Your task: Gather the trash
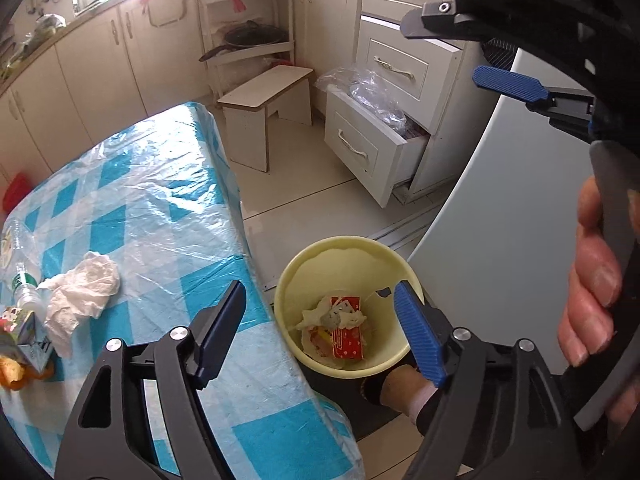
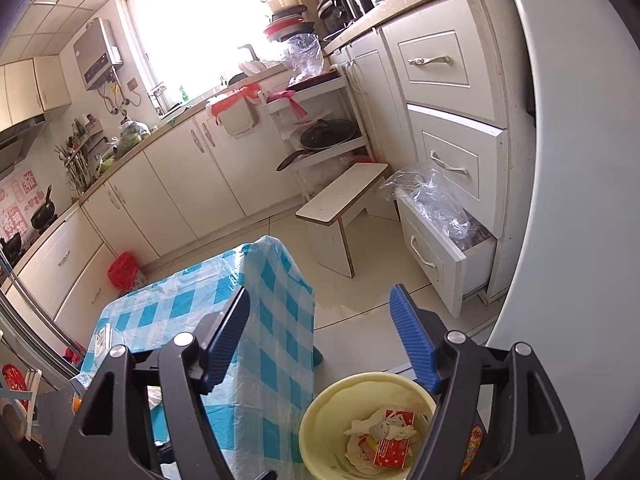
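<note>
Pale yellow bin point(image 1: 316, 252) upright on floor beside the checkered surface point(image 1: 160, 200); red wrapper point(image 1: 347, 343) and crumpled paper inside. White tissue point(image 1: 80, 296) crumpled on the surface.

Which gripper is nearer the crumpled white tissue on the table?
Left. The left gripper hangs open just beside the tissue; the right gripper is open, farther off past the yellow bin.

In the left wrist view, the carton point(image 1: 24, 336) at the lower left is running off the frame edge, its print too small to read. The clear bottle point(image 1: 22, 280) beside it is partly lying behind the crumpled tissue point(image 1: 80, 292). A jaw is hiding part of the yellow bin point(image 1: 296, 280) rim. In the right wrist view, the surface point(image 2: 168, 316) is disappearing behind the jaws at the lower left, and the bin's point(image 2: 320, 412) bottom edge is being cropped.
</note>
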A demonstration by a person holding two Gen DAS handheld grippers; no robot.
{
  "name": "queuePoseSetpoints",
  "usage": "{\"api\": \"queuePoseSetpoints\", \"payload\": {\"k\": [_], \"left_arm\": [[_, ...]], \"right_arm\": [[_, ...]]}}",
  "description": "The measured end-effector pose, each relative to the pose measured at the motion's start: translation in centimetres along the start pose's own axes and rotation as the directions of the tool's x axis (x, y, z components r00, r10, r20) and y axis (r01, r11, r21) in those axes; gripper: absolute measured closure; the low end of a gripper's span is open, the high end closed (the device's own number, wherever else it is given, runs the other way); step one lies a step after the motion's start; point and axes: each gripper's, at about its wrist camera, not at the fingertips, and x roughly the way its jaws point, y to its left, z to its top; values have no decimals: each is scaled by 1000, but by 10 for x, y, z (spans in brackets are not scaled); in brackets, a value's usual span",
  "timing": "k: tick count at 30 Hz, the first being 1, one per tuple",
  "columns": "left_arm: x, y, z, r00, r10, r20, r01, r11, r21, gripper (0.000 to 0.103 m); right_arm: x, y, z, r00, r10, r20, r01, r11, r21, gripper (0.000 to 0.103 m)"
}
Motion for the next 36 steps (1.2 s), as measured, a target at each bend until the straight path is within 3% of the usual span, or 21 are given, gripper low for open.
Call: {"api": "queuePoseSetpoints", "payload": {"k": [9, 18, 26, 36], "left_arm": [[-40, 42, -23, 997, 65, 46, -63, 997, -42, 19], [-77, 137, -87, 991, 128, 33, -119, 972, -202, 19], [-97, 221, -145, 976, 216, -23, -210, 916, -342, 19], [-105, 267, -174, 959, 276, -69, -277, 852, -445, 17]], "right_arm": [[6, 24, -4, 1000, -27, 8, 27, 998, -63, 20], [15, 60, -12, 999, -28, 18, 31, 989, -144, 12], [25, 98, -27, 1000, 2, -1, -2, 975, -222, 11], [39, 127, -44, 999, 10, -50, -25, 954, -298, 10]]}}
